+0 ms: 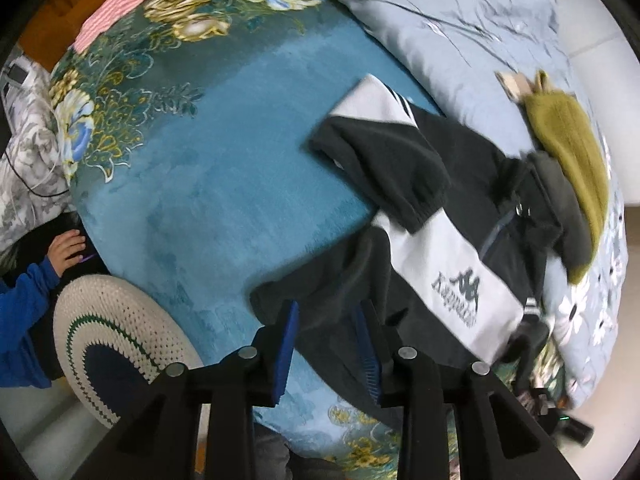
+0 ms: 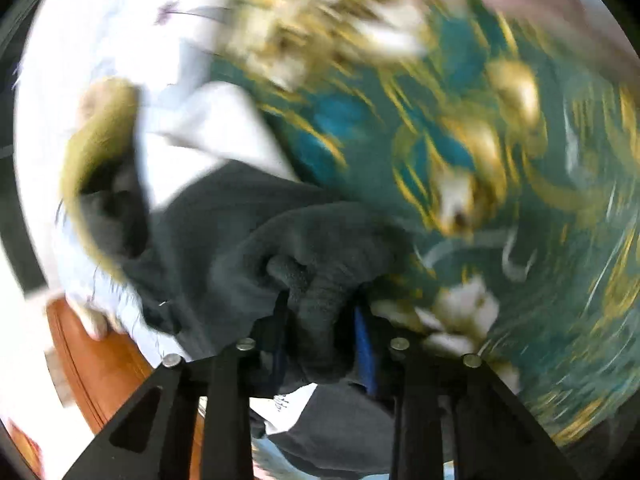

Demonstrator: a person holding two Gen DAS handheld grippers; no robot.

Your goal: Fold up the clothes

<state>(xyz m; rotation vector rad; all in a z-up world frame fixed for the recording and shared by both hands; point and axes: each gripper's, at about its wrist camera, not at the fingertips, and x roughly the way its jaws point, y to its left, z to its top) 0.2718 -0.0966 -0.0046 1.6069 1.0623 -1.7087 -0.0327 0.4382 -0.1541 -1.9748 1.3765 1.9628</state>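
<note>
jacket (image 1: 432,240): black and white, spread on teal bed blanket (image 1: 224,168)
left tool (image 1: 326,350): jaws apart, empty, over hem
right tool (image 2: 320,340): clamped on dark fleece fold

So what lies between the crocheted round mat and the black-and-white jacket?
Only bare teal blanket, seen in the left wrist view, between mat and jacket.

Both wrist views overlook (closely) the jacket (image 1: 420,216).

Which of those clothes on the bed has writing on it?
The black-and-white jacket: a grey Kappa logo sits on its white panel. The olive knit beside it and the pink striped cloth show none.
</note>
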